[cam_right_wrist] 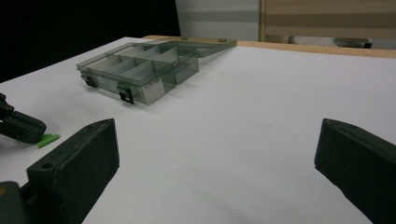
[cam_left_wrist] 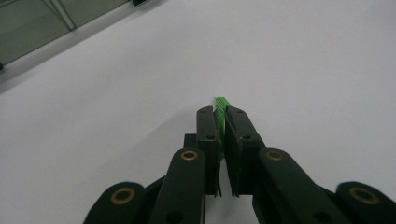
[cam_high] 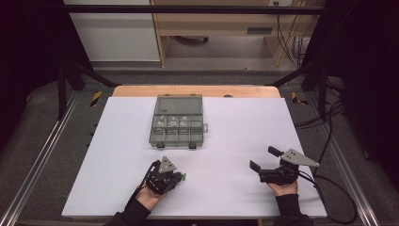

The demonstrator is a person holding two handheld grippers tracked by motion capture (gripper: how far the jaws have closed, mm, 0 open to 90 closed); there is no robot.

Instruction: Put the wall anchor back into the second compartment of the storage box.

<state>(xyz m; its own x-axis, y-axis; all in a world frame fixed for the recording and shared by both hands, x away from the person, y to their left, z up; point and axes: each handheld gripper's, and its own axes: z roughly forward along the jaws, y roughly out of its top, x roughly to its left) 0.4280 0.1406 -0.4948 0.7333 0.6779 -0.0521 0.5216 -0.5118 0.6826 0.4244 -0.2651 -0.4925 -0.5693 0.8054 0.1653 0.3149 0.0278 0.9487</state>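
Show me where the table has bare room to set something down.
Bare white table right of the open compartment box, and between the left gripper and right gripper. Tightest between box and left gripper, which pinches a green piece.

An open compartment box (cam_high: 177, 126) sits on the far middle of the bench (cam_high: 235, 122), with the left claw (cam_high: 181, 177) near-left and the right claw (cam_high: 263, 158) near-right.

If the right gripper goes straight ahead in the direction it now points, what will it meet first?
Probably nothing close: the right gripper, jaws wide open, points over bare white table. The clear compartment box lies left of that line, and so does the left gripper holding a green piece. Depth is uncertain.
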